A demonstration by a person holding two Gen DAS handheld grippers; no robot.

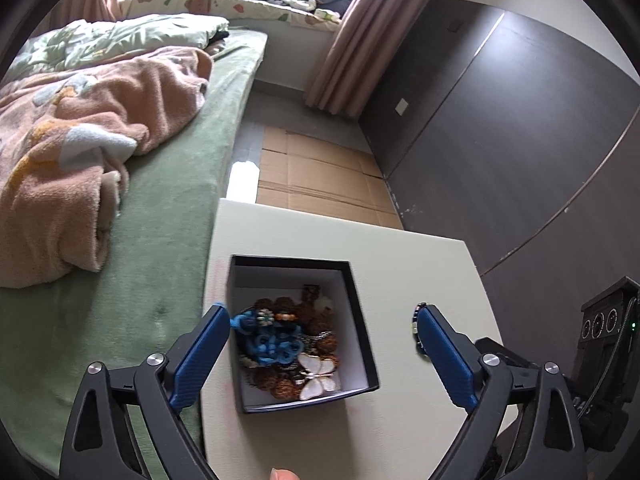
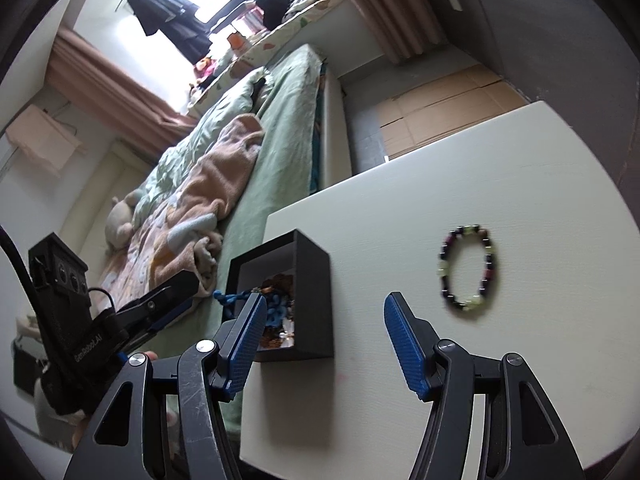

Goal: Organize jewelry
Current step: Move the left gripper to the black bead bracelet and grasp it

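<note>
A black box (image 1: pixel 362 320) with a white lining sits on the cream table (image 1: pixel 400 256). It holds a blue knotted cord piece (image 1: pixel 272 344), brown bead strings (image 1: pixel 280 306) and a white butterfly brooch (image 1: pixel 318 374). My left gripper (image 1: pixel 322 307) is open, with one finger on each side of the box and nothing pressed between them. In the right wrist view a dark bead bracelet (image 2: pixel 470 268) with pale green beads lies flat on the table (image 2: pixel 520 184), to the right of the box (image 2: pixel 316 300). My right gripper (image 2: pixel 326 296) is open and empty, between box and bracelet.
A bed with a green sheet (image 1: pixel 168 208) and a pink blanket (image 1: pixel 80 152) runs along the table's left edge. Flattened cardboard (image 1: pixel 320 176) lies on the floor beyond the table. Dark wall panels (image 1: pixel 520 120) stand to the right. A person's fingertip (image 1: pixel 282 474) shows at the bottom.
</note>
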